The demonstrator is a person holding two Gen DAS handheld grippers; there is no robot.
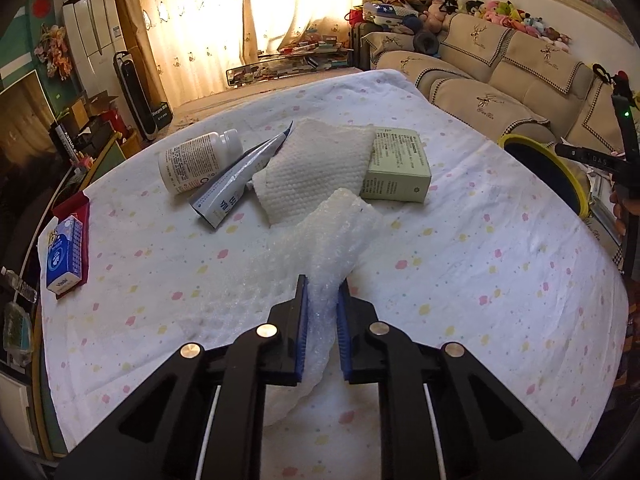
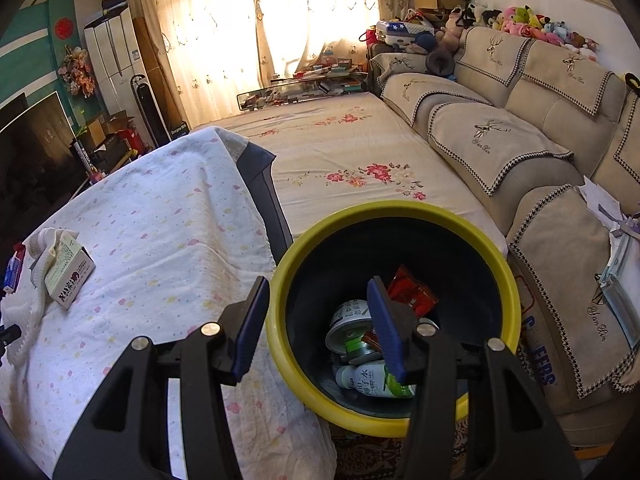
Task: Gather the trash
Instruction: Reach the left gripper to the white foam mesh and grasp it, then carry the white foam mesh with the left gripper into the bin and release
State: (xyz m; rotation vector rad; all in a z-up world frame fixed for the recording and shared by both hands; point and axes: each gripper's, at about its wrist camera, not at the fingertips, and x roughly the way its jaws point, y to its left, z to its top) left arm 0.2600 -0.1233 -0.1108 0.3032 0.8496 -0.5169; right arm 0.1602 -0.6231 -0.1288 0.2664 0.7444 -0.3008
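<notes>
The left gripper (image 1: 323, 292) is clamped on a sheet of bubble wrap (image 1: 320, 240), its blue pads pinching the near end so the plastic bunches between them. The wrap's long axis runs away from the gripper, up and slightly right toward the far side of the table (image 1: 480, 280), and its far end rests against a white textured cloth (image 1: 316, 168) and the near edge of a pale green box (image 1: 396, 166). Behind the cloth, a white bottle (image 1: 198, 162) lies on its side with its cap pointing right and away, and a grey tube (image 1: 236, 182) lies diagonally just beside it — crimped end toward the camera, narrow end aimed up and right, tucked under the cloth's edge. A blue tissue pack (image 1: 66, 258) sits well apart at the table's left edge. The right gripper (image 2: 316, 320) hangs with its jaws spread wide and nothing between them, above the rim of a yellow-rimmed bin (image 2: 400, 216) standing just beside the table — inside lie a green-and-white drink bottle (image 2: 372, 380) on its side, a cup (image 2: 350, 326) and a red wrapper (image 2: 412, 290). A beige sofa (image 2: 520, 160) runs along the right.
</notes>
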